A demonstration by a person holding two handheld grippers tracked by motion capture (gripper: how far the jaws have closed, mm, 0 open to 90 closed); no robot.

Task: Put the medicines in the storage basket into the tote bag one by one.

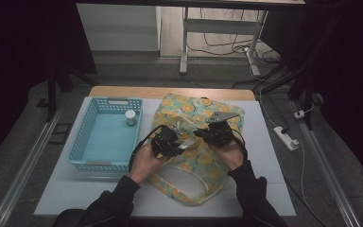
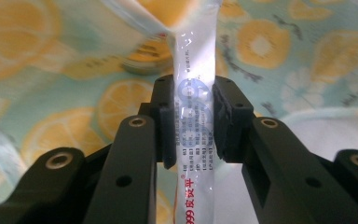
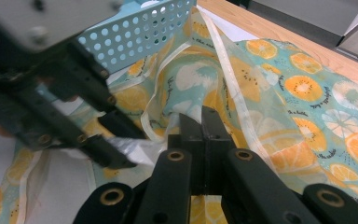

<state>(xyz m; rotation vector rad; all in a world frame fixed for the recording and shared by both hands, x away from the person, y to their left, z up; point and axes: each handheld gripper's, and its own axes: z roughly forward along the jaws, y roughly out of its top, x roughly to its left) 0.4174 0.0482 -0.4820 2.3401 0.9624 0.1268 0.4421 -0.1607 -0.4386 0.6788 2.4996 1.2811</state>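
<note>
The left gripper point(image 2: 193, 119) clamps a clear sachet point(image 2: 195, 93); the right gripper point(image 3: 201, 122) pinches the fruit-print bag point(image 3: 279, 93), jaws closed.

A rectangular table with a pale wooden top point(image 1: 123, 91) is carrying a large white rectangular board point(image 1: 269, 156), which is covering most of the surface and leaving a wooden strip showing along the far edge. A light-blue perforated plastic basket point(image 1: 87, 137) is sitting directly on the left part of the board. Just beside the basket, a soft fabric bag printed with orange and yellow citrus slices on a mint-green ground point(image 1: 203, 165) is lying flat across the middle of the board, its far end reaching the wooden strip. The board's right part and near edge are lying bare.
</note>
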